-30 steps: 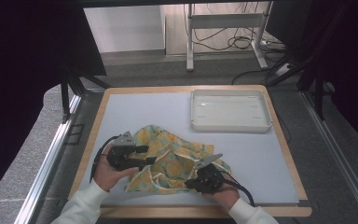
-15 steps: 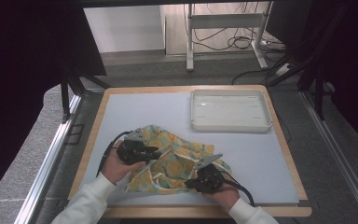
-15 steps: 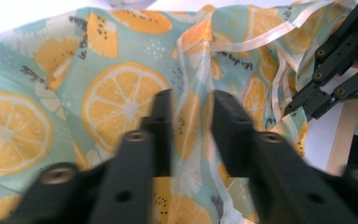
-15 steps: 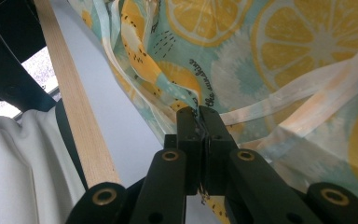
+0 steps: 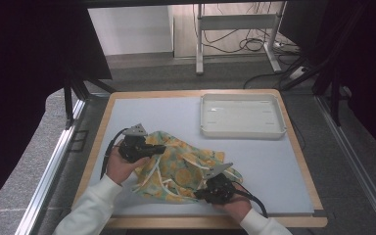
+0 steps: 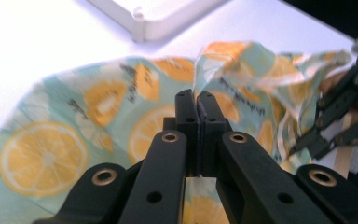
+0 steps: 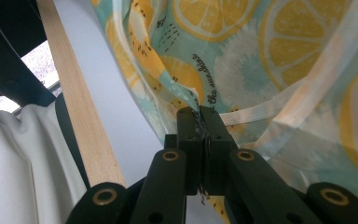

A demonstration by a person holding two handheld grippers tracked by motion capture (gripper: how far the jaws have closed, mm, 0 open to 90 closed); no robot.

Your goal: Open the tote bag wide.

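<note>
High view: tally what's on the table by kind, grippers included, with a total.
Cloth (lemon print): 1
Tray (white): 1
Grippers: 2, left gripper and right gripper, each shut on the cloth
Total: 4

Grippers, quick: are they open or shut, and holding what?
Left gripper: shut on the lemon cloth.
Right gripper: shut on the lemon cloth too.

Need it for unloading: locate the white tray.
In the high view the white tray sits at the table's far right, apart from the lemon-print cloth nearer the person.
</note>
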